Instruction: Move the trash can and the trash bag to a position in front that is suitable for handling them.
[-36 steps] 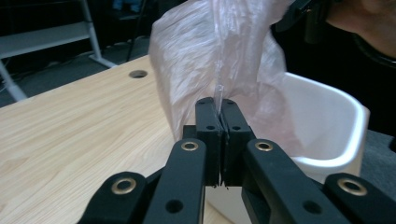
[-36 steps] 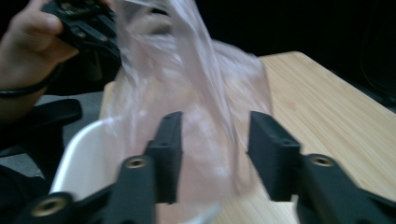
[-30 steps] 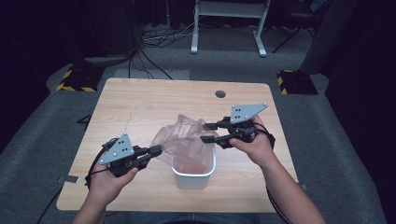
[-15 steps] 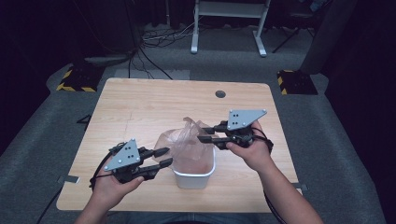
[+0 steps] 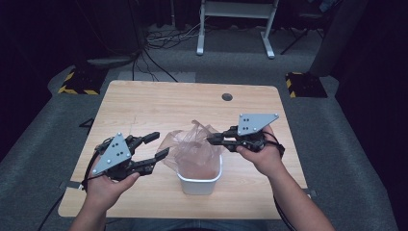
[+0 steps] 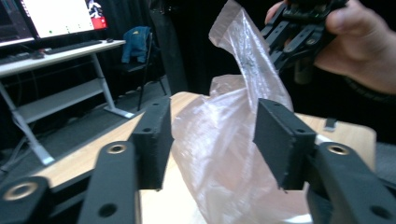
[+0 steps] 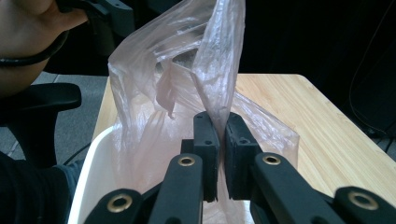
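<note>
pink-tinted plastic bag pinched by the right gripper over the bin

its jaws have just been closing on the bag's upper edge; the left gripper has just been opening, film loose between its jaws, beside the white bin on the wooden table.

Thin translucent plastic bag, pinkish tint, crumpled and wrinkled, sits in a small white bin at the near middle of the table. Lower part lines the bin's inside; upper part stands loosely above the rim. Left edge bulges out over the bin's left side. Right edge drawn up into a narrow, stretched peak at the far right of the bin, creased tight at the top. Bag mouth partly open, folds slack between the two sides. Bin upright, rectangular, plain.
</note>
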Action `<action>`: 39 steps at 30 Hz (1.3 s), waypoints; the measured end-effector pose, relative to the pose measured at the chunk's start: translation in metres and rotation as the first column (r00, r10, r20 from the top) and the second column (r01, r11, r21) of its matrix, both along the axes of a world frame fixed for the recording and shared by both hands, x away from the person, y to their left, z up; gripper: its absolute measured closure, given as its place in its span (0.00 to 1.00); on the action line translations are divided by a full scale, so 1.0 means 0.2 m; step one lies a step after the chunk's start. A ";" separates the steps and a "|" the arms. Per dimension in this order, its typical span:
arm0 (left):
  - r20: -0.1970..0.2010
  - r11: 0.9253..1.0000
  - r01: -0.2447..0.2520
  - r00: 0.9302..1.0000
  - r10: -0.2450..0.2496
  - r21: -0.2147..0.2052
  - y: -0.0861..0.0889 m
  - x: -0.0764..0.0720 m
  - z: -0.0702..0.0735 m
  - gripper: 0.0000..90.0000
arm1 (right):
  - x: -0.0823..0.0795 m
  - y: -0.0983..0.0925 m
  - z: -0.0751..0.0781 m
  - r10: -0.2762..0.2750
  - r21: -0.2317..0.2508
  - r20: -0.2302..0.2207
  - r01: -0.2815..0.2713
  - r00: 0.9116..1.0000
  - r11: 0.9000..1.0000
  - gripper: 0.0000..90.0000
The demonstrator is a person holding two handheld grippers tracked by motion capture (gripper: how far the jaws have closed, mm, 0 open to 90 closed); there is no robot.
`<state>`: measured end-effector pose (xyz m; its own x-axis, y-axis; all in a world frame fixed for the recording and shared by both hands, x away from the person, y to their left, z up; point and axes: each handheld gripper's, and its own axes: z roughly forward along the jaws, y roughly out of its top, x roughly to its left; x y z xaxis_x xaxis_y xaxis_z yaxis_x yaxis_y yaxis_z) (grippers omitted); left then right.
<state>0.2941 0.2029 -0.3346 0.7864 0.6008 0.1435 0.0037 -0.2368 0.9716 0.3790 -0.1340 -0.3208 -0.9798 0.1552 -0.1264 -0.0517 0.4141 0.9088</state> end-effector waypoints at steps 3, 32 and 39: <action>-0.006 0.998 -0.026 1.000 0.027 0.049 -0.03 0.07 -0.02 0.42 | 0.00 0.02 0.00 0.016 0.001 -0.003 -0.016 1.000 1.000 0.94; -0.235 0.992 -0.122 0.966 0.109 -0.043 0.07 0.13 -0.19 0.84 | -0.13 -0.32 -0.14 0.037 -0.008 -0.037 -0.038 0.999 0.999 0.90; -0.116 0.994 -0.101 0.989 0.094 -0.048 0.03 0.10 -0.11 0.55 | -0.13 -0.31 -0.07 -0.004 0.086 -0.046 0.008 0.999 0.996 0.57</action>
<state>0.3136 0.2098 -0.3557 0.7330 0.6799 0.0225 0.1345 -0.1773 0.9749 0.3525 -0.1960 -0.3348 -0.9832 0.1697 -0.0678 -0.0073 0.3344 0.9424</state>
